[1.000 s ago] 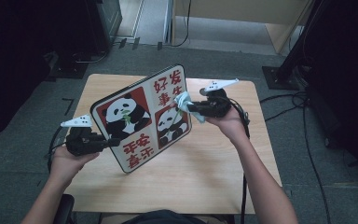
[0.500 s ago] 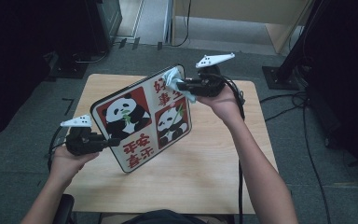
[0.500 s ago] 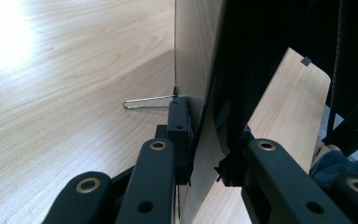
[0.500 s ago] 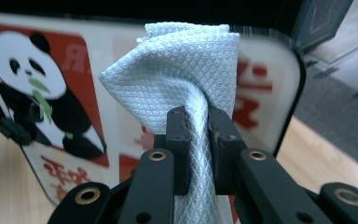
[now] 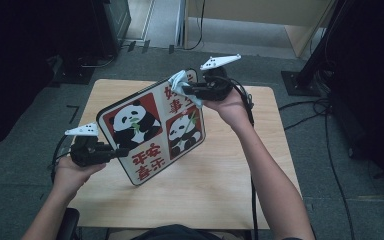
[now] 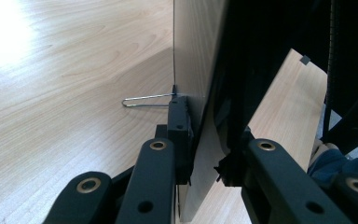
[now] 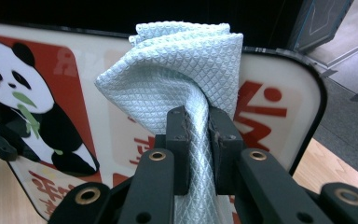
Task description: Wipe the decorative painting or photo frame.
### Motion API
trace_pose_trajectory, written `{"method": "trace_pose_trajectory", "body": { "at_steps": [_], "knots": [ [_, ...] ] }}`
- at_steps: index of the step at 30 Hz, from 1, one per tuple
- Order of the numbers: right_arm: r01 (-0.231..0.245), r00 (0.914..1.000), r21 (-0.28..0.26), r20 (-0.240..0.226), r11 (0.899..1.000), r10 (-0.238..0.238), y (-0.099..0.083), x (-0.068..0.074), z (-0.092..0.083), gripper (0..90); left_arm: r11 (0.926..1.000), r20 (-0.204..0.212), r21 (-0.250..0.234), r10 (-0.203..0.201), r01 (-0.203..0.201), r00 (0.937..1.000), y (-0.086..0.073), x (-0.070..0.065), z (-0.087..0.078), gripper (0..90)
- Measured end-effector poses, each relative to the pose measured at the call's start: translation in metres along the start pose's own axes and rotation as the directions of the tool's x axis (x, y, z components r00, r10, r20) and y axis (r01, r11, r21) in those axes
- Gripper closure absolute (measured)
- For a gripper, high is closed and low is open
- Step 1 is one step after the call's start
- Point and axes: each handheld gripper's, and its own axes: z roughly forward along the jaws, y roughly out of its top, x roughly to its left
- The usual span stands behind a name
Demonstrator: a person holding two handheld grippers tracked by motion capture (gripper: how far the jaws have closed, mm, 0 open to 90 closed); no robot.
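A square board printed with pandas and red characters (image 5: 152, 131) stands tilted above the wooden table (image 5: 230, 185). My left gripper (image 5: 111, 153) is shut on the panda board's left edge (image 6: 200, 93), seen edge-on between the jaws in the left gripper view. My right gripper (image 5: 187, 91) is shut on a folded pale blue cloth (image 7: 182, 74). The cloth (image 5: 180, 82) presses against the board's upper far corner (image 7: 279, 102).
A thin wire stand (image 6: 144, 100) sticks out from the board's back over the tabletop. Cables (image 5: 325, 107) run across the grey floor to the right of the table. Dark equipment stands at the back left (image 5: 110, 25).
My right gripper has carried the cloth up and away across the board's face, from the middle of its right side to the top far corner. The left gripper has kept still.
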Motion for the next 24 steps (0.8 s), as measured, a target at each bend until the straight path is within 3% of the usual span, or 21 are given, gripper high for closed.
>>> {"method": "trace_pose_trajectory", "body": {
  "at_steps": [24],
  "knots": [
    [-0.029, 0.9993, 0.03, -0.022, 0.999, 0.03, -0.047, -0.003, 0.013, 80.8, 1.0, -0.001, 0.0, 0.005, -0.005, 1.0, 0.0, 0.0, 0.0, 78.5]
  ]
}}
